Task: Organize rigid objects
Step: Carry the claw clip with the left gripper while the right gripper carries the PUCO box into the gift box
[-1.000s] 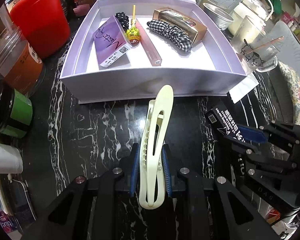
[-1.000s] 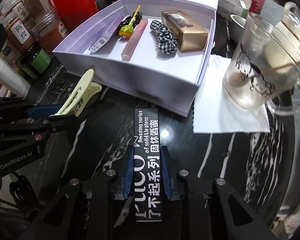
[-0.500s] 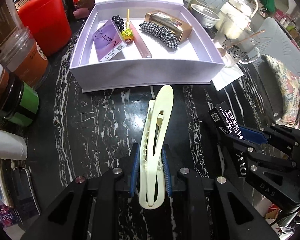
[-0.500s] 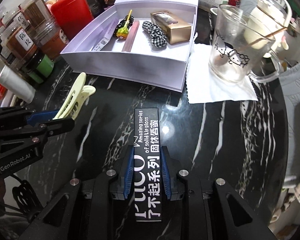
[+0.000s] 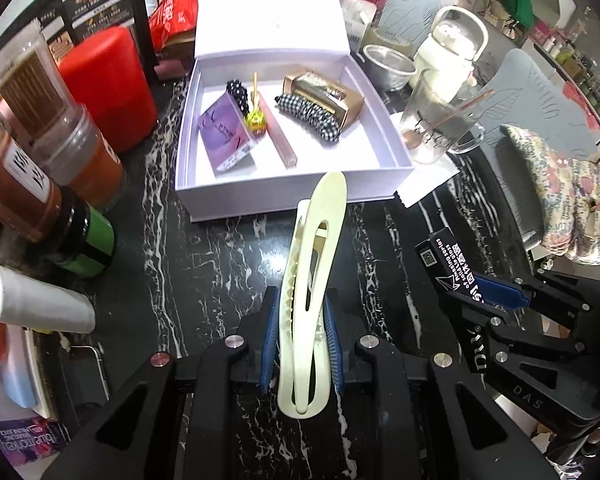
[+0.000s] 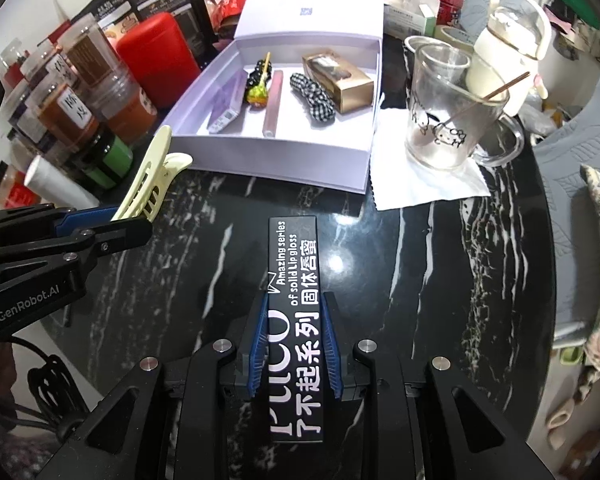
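While both hands hang above the black marbled tabletop (image 6: 440, 280), each tool has something pinched tight. Left tool (image 5: 302, 344), bottom centre of its own view, is clamped on a cream hair clip (image 5: 312, 292), the clip's long tip pointing up the frame toward the near wall of the white box (image 5: 284, 200). Right tool (image 6: 294, 344), bottom centre of the right view, grips a black lip gloss box (image 6: 294, 320) with white lettering, blue pads pressed on both long sides.

Over in the right view you can see the left tool at the left edge, the clip sticking out past its fingers, just short of the box's near left corner. In the left view the right tool sits at the lower right, the black box poking out toward the middle.

Open box, upper centre, lid tipped back. Inside: a purple card (image 5: 226, 136) on the left, a lollipop (image 5: 257, 120), a pink tube (image 5: 280, 136), a checked scrunchie (image 5: 312, 118) and a gold box (image 5: 328, 96) at the back right. A glass mug (image 6: 448, 112) stands on a white napkin to the box's right; a red canister (image 5: 108, 88) and jars crowd its left.
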A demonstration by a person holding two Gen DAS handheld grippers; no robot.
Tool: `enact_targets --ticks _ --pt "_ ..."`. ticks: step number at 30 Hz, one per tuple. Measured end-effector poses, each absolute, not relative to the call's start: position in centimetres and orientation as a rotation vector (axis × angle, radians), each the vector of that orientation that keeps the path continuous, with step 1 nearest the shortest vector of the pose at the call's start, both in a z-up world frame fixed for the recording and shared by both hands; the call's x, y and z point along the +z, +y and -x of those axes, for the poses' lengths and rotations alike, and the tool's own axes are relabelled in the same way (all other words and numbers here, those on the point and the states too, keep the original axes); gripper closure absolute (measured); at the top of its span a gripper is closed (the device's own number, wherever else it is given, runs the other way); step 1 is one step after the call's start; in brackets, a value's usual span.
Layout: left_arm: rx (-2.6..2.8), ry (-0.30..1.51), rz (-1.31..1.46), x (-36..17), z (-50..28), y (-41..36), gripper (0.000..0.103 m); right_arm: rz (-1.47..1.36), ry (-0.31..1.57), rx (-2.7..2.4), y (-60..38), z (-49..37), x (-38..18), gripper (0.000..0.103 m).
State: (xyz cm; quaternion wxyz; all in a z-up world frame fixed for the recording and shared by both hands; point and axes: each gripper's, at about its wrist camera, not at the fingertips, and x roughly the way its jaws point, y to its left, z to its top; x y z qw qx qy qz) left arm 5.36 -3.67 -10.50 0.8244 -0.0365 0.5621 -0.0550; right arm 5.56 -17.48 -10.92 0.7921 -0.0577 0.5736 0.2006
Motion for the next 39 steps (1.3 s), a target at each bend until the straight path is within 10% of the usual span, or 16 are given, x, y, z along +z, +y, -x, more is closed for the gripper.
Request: enact_targets --ticks 39 --pt "-0.126 1.103 0.091 -5.4 -13.8 -1.4 0.081 0.105 1.184 0.429 -15.4 -12.2 -4.6 0.078"
